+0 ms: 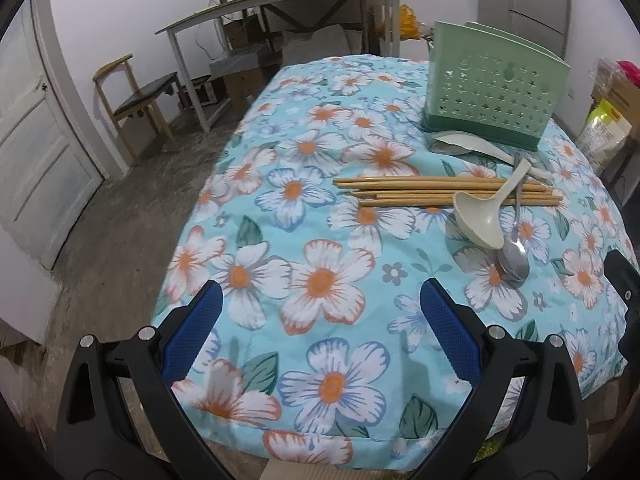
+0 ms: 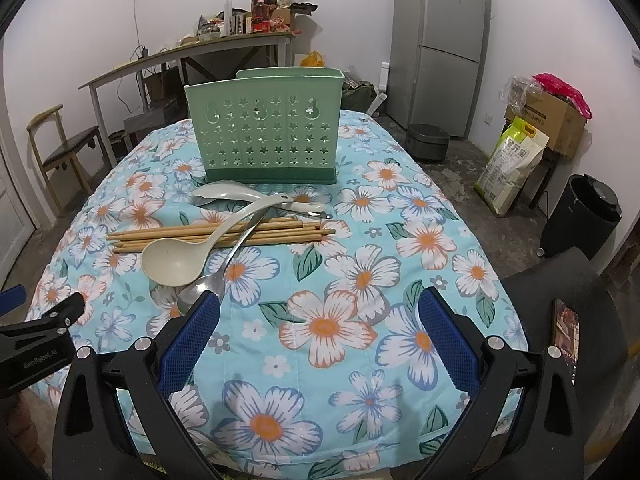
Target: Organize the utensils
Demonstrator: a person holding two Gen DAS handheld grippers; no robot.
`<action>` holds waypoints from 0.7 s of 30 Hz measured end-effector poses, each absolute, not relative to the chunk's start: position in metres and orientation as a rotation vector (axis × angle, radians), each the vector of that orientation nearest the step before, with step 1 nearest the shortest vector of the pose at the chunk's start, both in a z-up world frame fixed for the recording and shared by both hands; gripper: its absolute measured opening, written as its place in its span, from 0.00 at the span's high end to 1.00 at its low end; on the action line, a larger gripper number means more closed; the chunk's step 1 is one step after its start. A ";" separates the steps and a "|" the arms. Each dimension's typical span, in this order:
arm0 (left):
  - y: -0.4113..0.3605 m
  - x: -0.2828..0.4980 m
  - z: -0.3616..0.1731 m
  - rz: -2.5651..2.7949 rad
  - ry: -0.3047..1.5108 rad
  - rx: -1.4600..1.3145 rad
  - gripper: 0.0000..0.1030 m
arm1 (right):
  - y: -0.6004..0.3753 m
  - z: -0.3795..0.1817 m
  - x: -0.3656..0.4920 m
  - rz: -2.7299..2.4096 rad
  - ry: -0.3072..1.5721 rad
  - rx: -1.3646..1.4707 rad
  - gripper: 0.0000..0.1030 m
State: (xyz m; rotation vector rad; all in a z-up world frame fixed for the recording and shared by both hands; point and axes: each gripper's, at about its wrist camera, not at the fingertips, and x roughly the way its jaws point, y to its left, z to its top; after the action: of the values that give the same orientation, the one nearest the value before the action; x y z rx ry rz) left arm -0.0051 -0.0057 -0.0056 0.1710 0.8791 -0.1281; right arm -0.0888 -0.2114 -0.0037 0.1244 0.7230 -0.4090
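A flowered cloth (image 2: pixel 340 320) covered the tabletop, with a chair (image 2: pixel 60 152) at left, the green utensil holder (image 2: pixel 264 132) at the far end and a fridge (image 2: pixel 440 48) at right. Before the holder lay chopsticks (image 2: pixel 220 234), a beige ladle (image 2: pixel 176 258) and a metal spoon (image 2: pixel 208 288). The left gripper (image 1: pixel 320 340) and right gripper (image 2: pixel 318 340) hovered over the near edge, fingers (image 2: pixel 192 340) spread, holding nothing.

Free room: we see bare tablecloth (image 2: pixel 340 360) across the lower frame.
Obstacles: chopsticks (image 2: pixel 224 234), ladle (image 2: pixel 176 258) and spoon (image 2: pixel 208 284) overlap mid-left; the green holder (image 2: pixel 266 136) blocks the upper centre.
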 end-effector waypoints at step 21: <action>-0.002 0.009 -0.003 -0.399 0.851 -0.160 0.07 | -0.209 -0.018 -0.082 -0.341 0.749 0.132 0.06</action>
State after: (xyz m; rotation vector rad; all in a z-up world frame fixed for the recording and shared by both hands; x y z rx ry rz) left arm 0.0094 -0.0022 -0.0031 -0.1597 0.8511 -0.3995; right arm -0.0819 -0.2087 -0.0184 0.1324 0.7491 -0.3411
